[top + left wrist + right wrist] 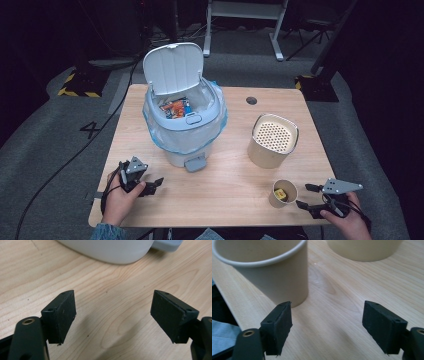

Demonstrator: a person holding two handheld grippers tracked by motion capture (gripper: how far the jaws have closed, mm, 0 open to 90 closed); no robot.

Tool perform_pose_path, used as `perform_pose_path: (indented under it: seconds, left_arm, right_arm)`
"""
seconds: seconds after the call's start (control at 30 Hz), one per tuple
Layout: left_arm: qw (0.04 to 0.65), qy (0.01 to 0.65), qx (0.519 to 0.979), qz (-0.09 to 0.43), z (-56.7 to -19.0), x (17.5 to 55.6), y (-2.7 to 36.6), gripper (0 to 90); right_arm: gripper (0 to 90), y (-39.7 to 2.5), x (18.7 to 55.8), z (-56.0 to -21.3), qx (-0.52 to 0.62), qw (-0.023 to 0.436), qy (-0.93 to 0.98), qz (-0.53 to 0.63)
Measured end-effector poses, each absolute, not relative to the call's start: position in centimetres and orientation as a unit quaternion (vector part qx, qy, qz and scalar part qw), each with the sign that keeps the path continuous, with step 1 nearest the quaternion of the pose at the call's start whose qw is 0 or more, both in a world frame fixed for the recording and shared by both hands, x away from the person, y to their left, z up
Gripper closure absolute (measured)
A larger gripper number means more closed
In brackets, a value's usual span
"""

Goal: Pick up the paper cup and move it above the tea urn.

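Here the small tan paper cup (284, 193) stands near the front edge of the pale wooden desk (235, 175), just beside the right tongs (306, 196), spread wide and empty. Left tongs (156, 184), likewise wide, hover over bare woodgrain before the white plastic lidded bin (184, 117).

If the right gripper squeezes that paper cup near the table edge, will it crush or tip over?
The paper cup looks thin-walled, so a hard squeeze would probably dent it. Holding just a small yellow item, it is likely light and could slide or tip if the open right gripper nudges it.

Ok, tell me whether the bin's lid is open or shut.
Open: the bin's lid stands raised at the back, and wrappers show inside the bin.
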State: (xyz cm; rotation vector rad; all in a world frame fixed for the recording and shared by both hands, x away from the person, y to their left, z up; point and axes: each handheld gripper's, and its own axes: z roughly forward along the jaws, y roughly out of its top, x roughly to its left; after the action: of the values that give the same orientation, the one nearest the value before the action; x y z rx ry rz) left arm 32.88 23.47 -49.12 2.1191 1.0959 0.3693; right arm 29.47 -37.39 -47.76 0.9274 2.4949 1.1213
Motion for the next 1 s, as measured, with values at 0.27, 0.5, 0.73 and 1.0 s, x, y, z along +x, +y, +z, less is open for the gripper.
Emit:
perform_pose_path:
  seconds: [0.27, 0.5, 0.73, 1.0]
  left_arm:
    - [0.330, 0.427, 0.830, 0.141, -50.0, 33.0, 23.2, 20.4]
    - [0.339, 0.413, 0.831, 0.158, -50.5, 33.1, 23.1, 15.6]
    - [0.339, 0.413, 0.831, 0.158, -50.5, 33.1, 23.1, 15.6]
    - [0.340, 0.415, 0.830, 0.156, -50.5, 33.1, 23.1, 15.6]
  right_arm:
    - [24.3, -36.2, 29.1, -48.0, 0.305, 0.097, 0.866, 0.384]
    - [23.0, -35.2, 28.8, -47.8, 0.287, 0.096, 0.864, 0.402]
    - [21.6, -34.1, 28.5, -48.0, 0.280, 0.094, 0.852, 0.432]
    - [20.8, -32.7, 28.5, -48.7, 0.276, 0.116, 0.835, 0.461]
